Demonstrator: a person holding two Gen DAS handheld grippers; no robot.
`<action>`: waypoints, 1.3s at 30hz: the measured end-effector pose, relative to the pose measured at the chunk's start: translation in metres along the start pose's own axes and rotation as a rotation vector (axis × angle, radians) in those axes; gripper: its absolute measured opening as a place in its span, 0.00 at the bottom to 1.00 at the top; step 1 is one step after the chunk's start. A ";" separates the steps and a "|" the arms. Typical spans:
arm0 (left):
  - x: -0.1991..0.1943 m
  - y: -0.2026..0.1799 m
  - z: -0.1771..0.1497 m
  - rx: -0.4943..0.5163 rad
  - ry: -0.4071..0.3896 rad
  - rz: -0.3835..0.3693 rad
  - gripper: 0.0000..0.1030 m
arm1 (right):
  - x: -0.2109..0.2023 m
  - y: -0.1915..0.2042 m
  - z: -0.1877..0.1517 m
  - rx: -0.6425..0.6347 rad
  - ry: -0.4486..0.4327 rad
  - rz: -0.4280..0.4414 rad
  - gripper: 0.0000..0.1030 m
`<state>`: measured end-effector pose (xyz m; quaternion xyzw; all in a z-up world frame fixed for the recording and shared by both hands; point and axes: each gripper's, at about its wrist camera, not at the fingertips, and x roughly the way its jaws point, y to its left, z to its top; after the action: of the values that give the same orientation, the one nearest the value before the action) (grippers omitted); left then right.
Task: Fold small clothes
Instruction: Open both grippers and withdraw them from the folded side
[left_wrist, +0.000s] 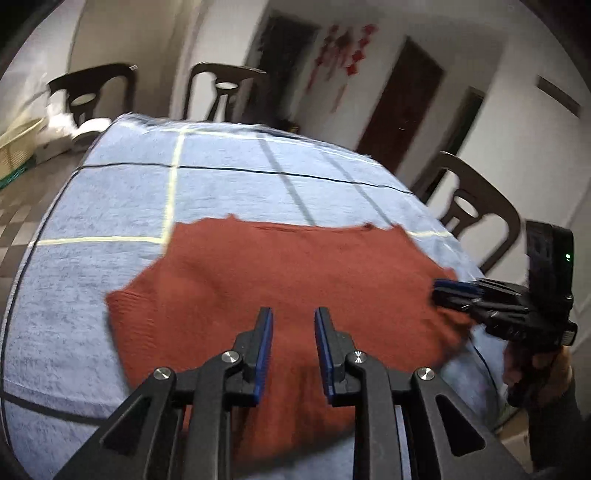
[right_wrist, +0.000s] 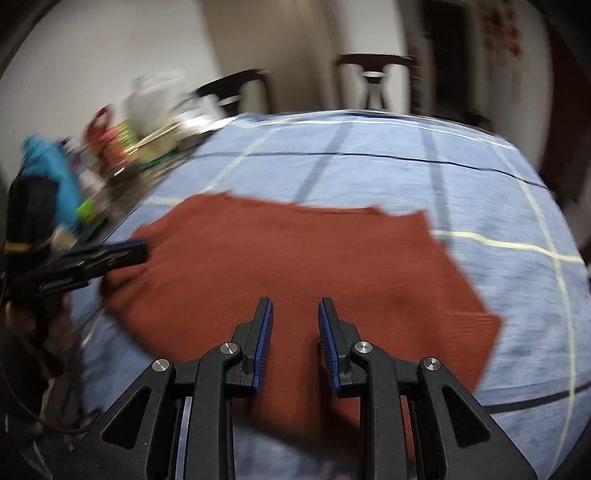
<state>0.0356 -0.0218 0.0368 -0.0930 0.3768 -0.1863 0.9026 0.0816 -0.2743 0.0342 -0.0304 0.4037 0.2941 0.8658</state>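
Rust-red knitwear, a small sweater (left_wrist: 280, 291), lies spread flat on the table (left_wrist: 110, 206), which is covered by a light blue cloth with dark and pale yellow grid lines. The garment sits toward the near edge of the table, roughly midway along it, with its far hem running straight across and its near part dropping out of sight beneath both sets of fingers. The left gripper (left_wrist: 293, 350) hovers above the near middle of the sweater with its blue-padded fingers (left_wrist: 264, 354) parted, a gap between them and nothing held. In the left wrist view, the right gripper (left_wrist: 447, 291) reaches in from the right side at the sweater's right edge; its tips look close together there, but motion blur makes it impossible to tell from this angle whether cloth is pinched. The right wrist view shows that gripper's own fingers (right_wrist: 328, 350) spread apart over the red fabric, released and holding nothing. In that same view the left gripper (right_wrist: 136, 251) appears at the left side, at the sweater's left edge. Dark wooden chairs (left_wrist: 469, 210) stand around the far and right sides of the table, and a blurred clutter of colourful items (right_wrist: 110, 147) sits past its left edge.
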 end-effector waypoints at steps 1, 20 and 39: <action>-0.002 -0.007 -0.004 0.018 0.005 -0.020 0.25 | 0.002 0.010 -0.004 -0.029 0.007 0.015 0.25; 0.007 -0.032 -0.026 0.068 0.045 -0.029 0.30 | 0.005 0.044 -0.030 -0.141 0.016 -0.035 0.25; 0.005 0.026 0.001 -0.098 -0.032 0.191 0.30 | 0.016 0.020 0.007 0.003 -0.023 -0.044 0.26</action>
<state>0.0467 0.0000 0.0264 -0.1037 0.3780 -0.0794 0.9165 0.0835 -0.2481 0.0308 -0.0347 0.3934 0.2746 0.8767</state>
